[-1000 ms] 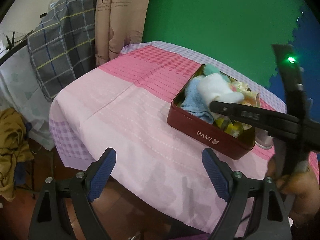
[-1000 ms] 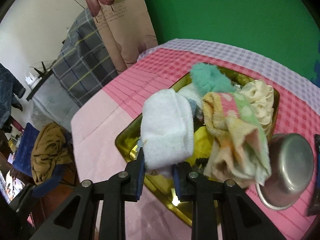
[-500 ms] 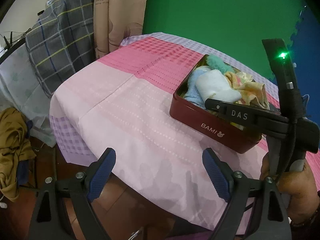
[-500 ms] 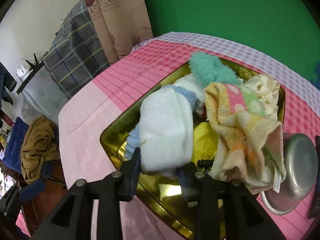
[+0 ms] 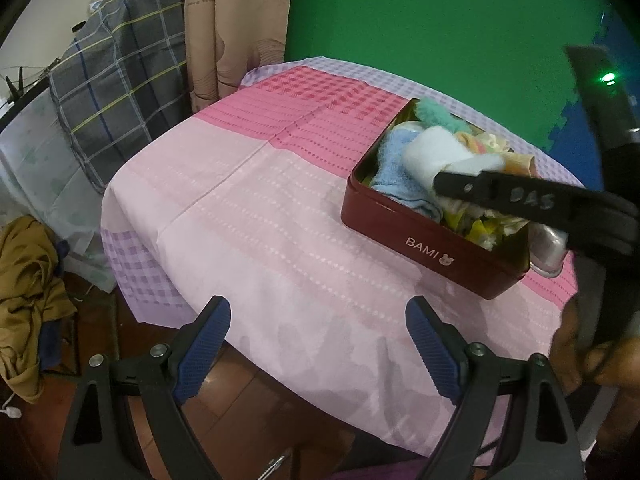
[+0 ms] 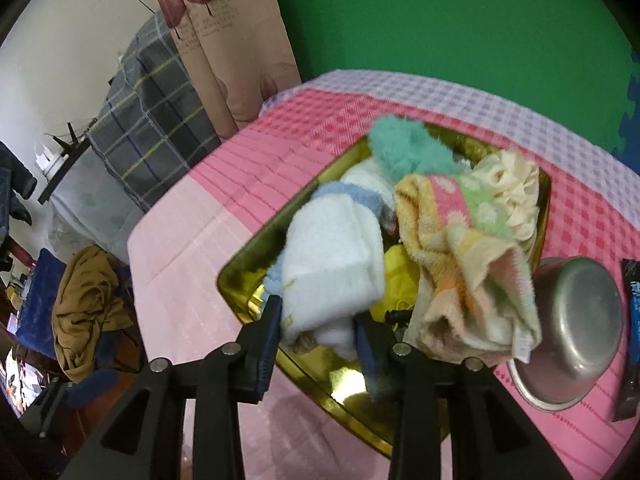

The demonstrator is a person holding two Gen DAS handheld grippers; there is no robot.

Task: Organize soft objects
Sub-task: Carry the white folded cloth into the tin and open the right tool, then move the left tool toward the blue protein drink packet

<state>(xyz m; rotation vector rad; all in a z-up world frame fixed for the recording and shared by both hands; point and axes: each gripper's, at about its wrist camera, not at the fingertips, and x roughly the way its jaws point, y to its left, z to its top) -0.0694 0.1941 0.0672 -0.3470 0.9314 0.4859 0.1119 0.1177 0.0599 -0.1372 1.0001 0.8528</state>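
Note:
A dark red tin (image 5: 424,248) marked BAMI, gold inside (image 6: 236,276), sits on the pink tablecloth and is packed with soft items. In it lie a blue cloth (image 5: 396,176), a teal fluffy piece (image 6: 404,148), a striped towel (image 6: 460,248), a cream scrunchie (image 6: 516,188) and something yellow (image 6: 400,276). My right gripper (image 6: 318,320) reaches over the tin's near wall, its pads loosely against both sides of a white rolled cloth (image 6: 336,256) that rests on the pile. My left gripper (image 5: 316,308) hangs open over the table's near edge with nothing between its fingers.
A metal bowl (image 6: 576,320) stands just right of the tin, with a black packet (image 6: 632,320) beyond it. A person's hand (image 5: 592,352) holds the right tool. Left of the table are a plaid cloth (image 5: 120,92), curtains and a brown garment (image 5: 24,280) on the floor.
The right gripper has lowered the white cloth onto the pile in the tin, and its jaws have spread a little. The left gripper has stayed open and in place.

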